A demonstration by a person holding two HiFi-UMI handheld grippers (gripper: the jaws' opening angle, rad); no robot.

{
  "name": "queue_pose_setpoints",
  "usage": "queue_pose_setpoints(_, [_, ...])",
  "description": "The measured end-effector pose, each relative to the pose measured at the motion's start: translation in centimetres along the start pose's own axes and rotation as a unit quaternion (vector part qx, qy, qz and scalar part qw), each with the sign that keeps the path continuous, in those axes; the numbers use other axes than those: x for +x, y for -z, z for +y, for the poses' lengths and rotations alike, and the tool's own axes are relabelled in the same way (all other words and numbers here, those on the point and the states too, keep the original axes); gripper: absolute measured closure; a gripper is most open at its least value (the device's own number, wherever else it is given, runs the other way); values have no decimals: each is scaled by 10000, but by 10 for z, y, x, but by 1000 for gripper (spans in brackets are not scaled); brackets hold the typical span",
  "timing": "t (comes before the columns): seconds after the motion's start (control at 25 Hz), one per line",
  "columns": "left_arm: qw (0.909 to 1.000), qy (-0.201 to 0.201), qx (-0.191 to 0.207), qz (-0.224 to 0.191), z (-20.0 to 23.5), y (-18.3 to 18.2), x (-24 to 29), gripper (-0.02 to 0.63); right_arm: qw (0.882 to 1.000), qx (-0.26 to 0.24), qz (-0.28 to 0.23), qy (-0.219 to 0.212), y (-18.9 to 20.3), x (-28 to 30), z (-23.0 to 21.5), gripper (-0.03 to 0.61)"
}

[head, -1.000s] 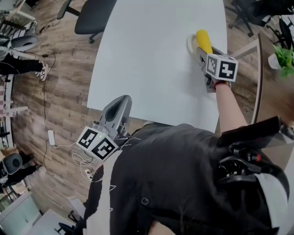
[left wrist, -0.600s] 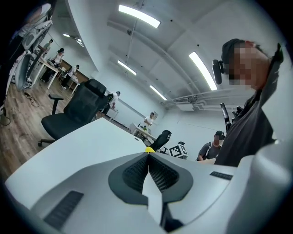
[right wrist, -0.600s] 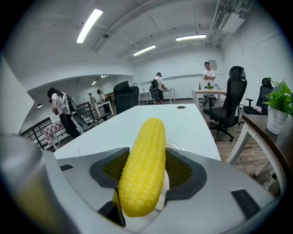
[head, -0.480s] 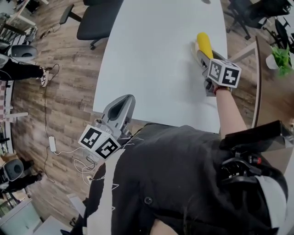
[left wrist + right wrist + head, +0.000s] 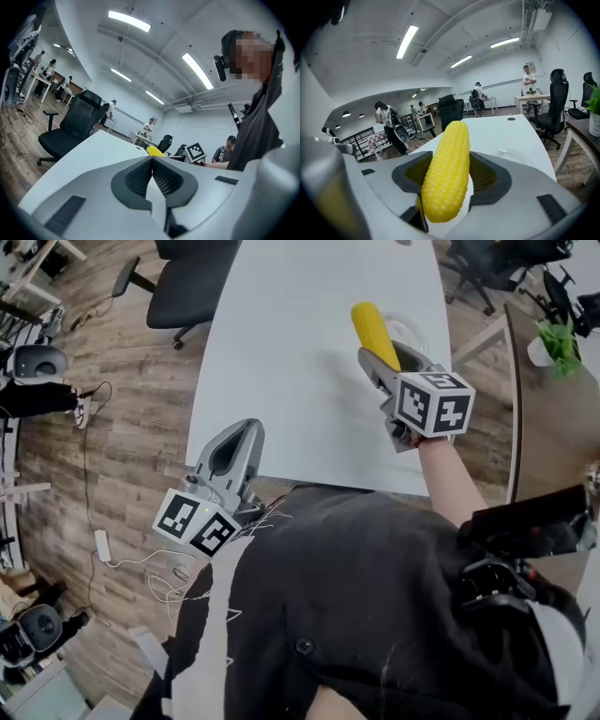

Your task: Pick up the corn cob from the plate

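Above the bench (image 5: 300, 362), the right gripper (image 5: 386, 354) pinches the corn (image 5: 370, 326), plate (image 5: 512, 153) just behind it; the left gripper (image 5: 244, 432), pressed together, hangs at the near edge; chair (image 5: 192, 282) beyond.

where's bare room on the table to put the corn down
Bare: the whole middle and left of the table, between the left gripper at the near edge and the far end. Crowded only at right, where the plate lies behind the corn held by the right gripper.

No words, numbers or brand names can be read. The cube (image 5: 431, 401) on the right claw (image 5: 375, 360) and the cube (image 5: 197, 523) on the left claw (image 5: 246, 427) bear only black-and-white square markers. A wall poster (image 5: 531, 67) far beyond the right claw is too small to read.
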State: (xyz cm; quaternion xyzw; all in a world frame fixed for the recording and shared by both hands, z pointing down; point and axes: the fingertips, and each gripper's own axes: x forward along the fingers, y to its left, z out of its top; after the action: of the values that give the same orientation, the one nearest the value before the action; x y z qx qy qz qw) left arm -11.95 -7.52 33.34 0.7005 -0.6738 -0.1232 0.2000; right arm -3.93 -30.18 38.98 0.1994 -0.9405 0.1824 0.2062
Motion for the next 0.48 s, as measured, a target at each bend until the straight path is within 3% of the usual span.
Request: queue_pose_setpoints(0.48, [9996, 114, -239, 2, -11, 11, -29, 600, 9956, 37, -254, -906, 7, -53, 102, 325])
